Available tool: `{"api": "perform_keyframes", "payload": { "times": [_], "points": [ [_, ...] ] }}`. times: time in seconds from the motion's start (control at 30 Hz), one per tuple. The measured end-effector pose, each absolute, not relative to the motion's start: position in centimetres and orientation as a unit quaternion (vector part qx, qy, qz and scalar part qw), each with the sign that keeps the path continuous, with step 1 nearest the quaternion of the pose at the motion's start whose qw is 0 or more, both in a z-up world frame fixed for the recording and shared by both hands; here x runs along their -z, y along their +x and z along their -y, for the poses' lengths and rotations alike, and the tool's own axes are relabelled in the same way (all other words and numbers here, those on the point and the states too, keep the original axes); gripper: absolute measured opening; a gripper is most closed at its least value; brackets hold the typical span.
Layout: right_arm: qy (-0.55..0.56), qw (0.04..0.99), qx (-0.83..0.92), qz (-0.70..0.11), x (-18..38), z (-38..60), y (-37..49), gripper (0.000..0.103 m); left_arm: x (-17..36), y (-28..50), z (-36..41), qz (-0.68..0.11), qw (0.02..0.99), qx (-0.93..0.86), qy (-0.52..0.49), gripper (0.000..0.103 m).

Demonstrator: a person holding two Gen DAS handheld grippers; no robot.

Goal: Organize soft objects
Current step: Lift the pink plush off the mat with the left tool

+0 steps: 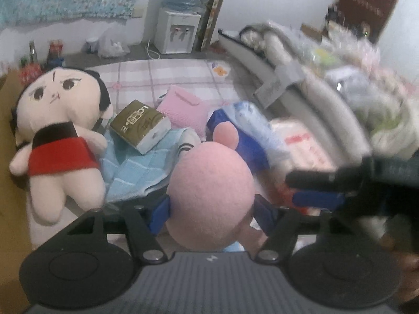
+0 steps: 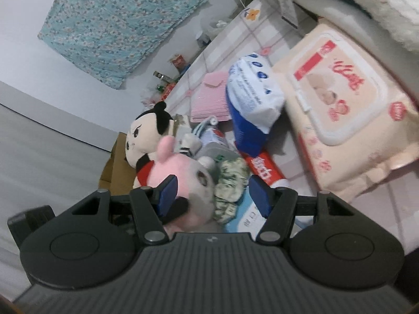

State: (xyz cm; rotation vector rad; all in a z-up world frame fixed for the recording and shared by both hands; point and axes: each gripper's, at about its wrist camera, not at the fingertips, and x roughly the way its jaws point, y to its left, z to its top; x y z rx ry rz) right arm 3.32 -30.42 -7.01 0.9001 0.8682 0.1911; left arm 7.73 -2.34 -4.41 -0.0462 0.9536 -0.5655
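The left claw (image 1: 210,210) was closed on a pink plush toy (image 1: 210,196), its blue pads pressed into the toy's round body from both sides, so the toy sat right at the near edge of the left wrist view and hid whatever lay under it. In the right wrist view the right claw (image 2: 213,196) had its jaws spread wide and gripped nothing; the same pink toy and a crumpled green patterned cloth (image 2: 230,183) showed between and beyond its fingers, but whether either pad touched them could not be told.

As a judgement, the sorting was at an early stage. Only this one soft thing was in a grip, and nothing showed where it was meant to go. The rest lay in a loose heap on the checked bed sheet (image 1: 167,76). A doll in a red dress (image 1: 56,136) lay at the left, next to a cardboard box (image 2: 115,167). A light blue towel (image 1: 136,170) lay just right of the doll, with a dark gold tissue pack (image 1: 142,127) resting on it. A folded pink cloth (image 1: 183,110) lay farther back, a blue and white packet (image 2: 252,99) stood near the middle, and a large peach pack of wet wipes (image 2: 348,110) lay at the right. A red tube (image 2: 264,171) lay just near of the blue packet. Folded bedding (image 1: 301,83) was piled along the far right.

Still to be done, it seemed: placing the pink toy, then the doll, the towel and the cloths.
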Motion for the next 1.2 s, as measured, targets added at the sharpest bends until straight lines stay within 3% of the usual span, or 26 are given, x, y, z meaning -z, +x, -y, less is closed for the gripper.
{"api": "perform_keyframes", "payload": {
  "times": [0.3,0.63,0.77,0.83,0.93,1.2],
  "points": [
    [0.447,0.808,-0.077,-0.377,6.7,32.5,1.5,0.061,2.2,8.2,1.1,-0.433,0.819,0.337,-0.166,0.068],
    [0.454,0.811,-0.041,-0.367,6.8,34.7,0.1,0.061,7.6,8.9,1.2,-0.489,0.777,0.327,-0.226,0.072],
    [0.450,0.810,-0.047,-0.373,7.2,34.2,0.5,0.061,6.9,8.7,0.7,-0.482,0.799,0.306,-0.189,0.074],
    [0.448,0.809,-0.054,-0.377,7.4,33.6,1.2,0.061,6.7,8.6,0.7,-0.477,0.813,0.295,-0.159,0.083],
    [0.442,0.808,-0.066,-0.385,7.6,32.5,2.2,0.061,6.3,8.2,0.8,-0.469,0.825,0.291,-0.124,0.087],
    [0.437,0.799,-0.087,-0.405,8.3,30.2,4.2,0.061,6.4,7.3,2.9,-0.461,0.838,0.289,-0.038,0.088]
  ]
}}
